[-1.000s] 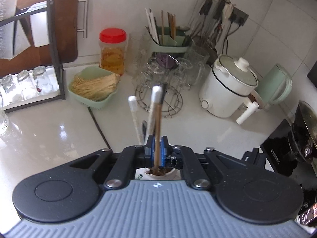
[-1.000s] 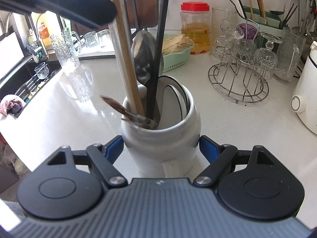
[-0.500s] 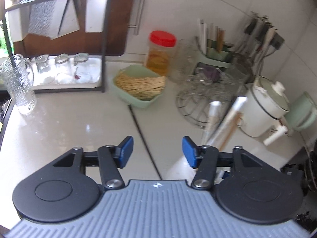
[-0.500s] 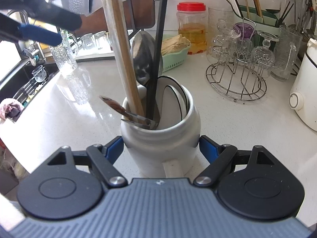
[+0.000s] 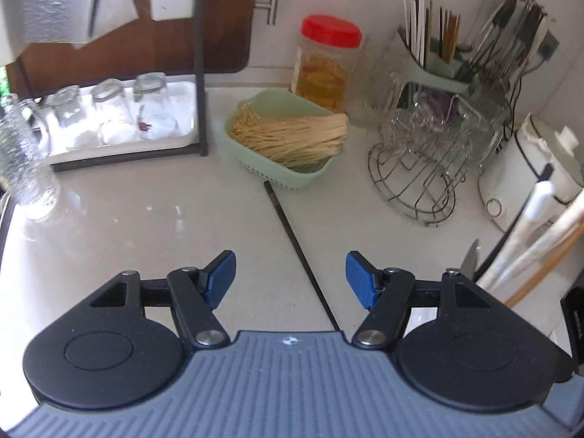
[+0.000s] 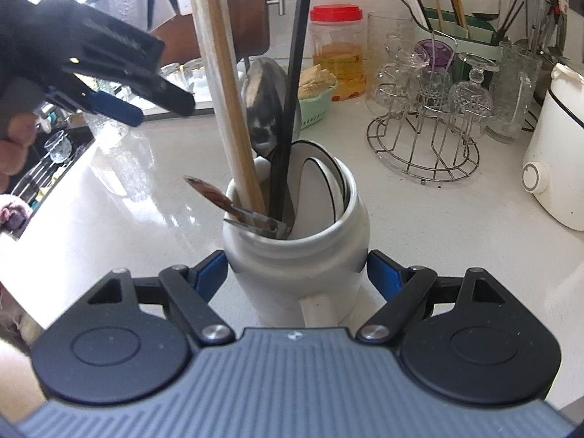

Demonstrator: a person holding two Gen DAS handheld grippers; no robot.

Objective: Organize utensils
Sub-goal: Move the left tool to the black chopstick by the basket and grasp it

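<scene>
Bottom center of the right wrist view, the right gripper [image 6: 295, 273] is clamped on the white jar [image 6: 295, 255], one blue pad on each side, with utensils [image 6: 233, 116] sticking up out of it. The left gripper [image 5: 290, 279] is opening with nothing between the jaws, just bare counter [image 5: 146, 233]; the jar's utensils poke in at its right edge. No readable writing anywhere.

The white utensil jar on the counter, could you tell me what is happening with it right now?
A person is sorting utensils with two handheld grippers. The right gripper is clamped on the white jar, which holds wooden chopsticks, a black utensil and spoons. The left gripper is over the bare counter beside the jar, its jaws opening with nothing between them.
</scene>
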